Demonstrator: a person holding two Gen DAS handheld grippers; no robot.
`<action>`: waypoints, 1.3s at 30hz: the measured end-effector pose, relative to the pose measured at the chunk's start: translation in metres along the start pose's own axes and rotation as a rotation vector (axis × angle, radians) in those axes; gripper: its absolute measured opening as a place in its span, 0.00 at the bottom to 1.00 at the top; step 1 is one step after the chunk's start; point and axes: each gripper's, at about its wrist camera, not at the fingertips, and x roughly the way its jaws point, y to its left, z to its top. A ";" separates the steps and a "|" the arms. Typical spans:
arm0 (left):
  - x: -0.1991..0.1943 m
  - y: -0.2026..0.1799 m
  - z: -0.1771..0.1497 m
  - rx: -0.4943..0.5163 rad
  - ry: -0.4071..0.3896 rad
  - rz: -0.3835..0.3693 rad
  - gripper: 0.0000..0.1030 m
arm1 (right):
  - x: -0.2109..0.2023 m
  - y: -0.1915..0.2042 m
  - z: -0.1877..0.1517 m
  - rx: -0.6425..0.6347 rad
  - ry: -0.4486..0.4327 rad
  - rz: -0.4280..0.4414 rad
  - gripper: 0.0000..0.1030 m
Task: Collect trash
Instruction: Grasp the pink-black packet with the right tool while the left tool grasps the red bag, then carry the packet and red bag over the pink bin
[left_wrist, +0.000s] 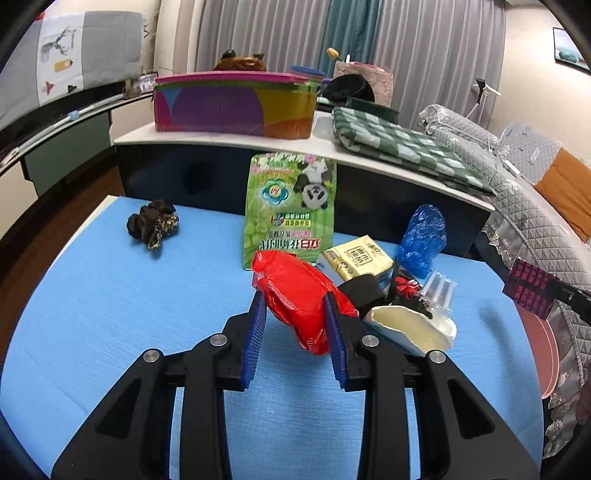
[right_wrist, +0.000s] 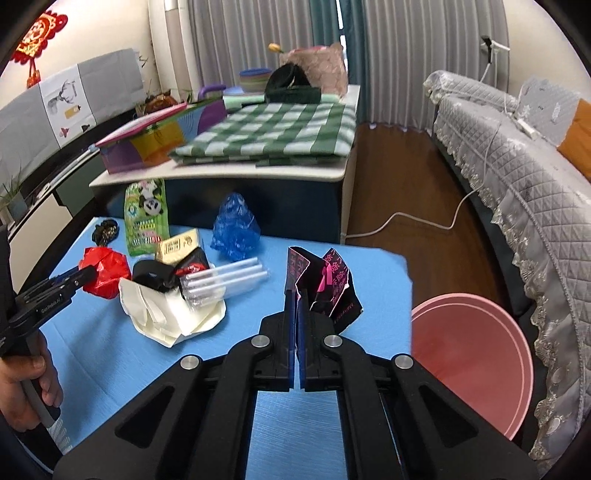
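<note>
Two hand-held grippers are loaded at once, which suits a sweep toward one bin. The left hand-held gripper (left_wrist: 295, 314) has its blue pads pressed either side of the red plastic bag (left_wrist: 299, 295), low over the blue worktop (left_wrist: 110, 314), beside the trash pile around the crumpled white paper (right_wrist: 166, 317). The right hand-held gripper (right_wrist: 297, 310) is nearly closed, pinching an edge of the black-and-pink wrapper (right_wrist: 325, 291), so it stands upright. It's near the worktop's right edge, with the pink bin (right_wrist: 472, 365) just below on the floor, likely the drop point. A hand (right_wrist: 22, 387) grips the left handle, angled in from the side.
</note>
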 end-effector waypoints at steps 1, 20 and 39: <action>-0.002 -0.001 0.000 0.003 -0.005 -0.001 0.31 | -0.004 -0.001 0.001 0.002 -0.008 -0.003 0.02; -0.042 -0.041 0.002 0.074 -0.079 -0.056 0.31 | -0.066 -0.028 0.009 0.070 -0.146 -0.061 0.02; -0.064 -0.141 0.012 0.179 -0.093 -0.195 0.31 | -0.117 -0.095 0.023 0.179 -0.244 -0.169 0.02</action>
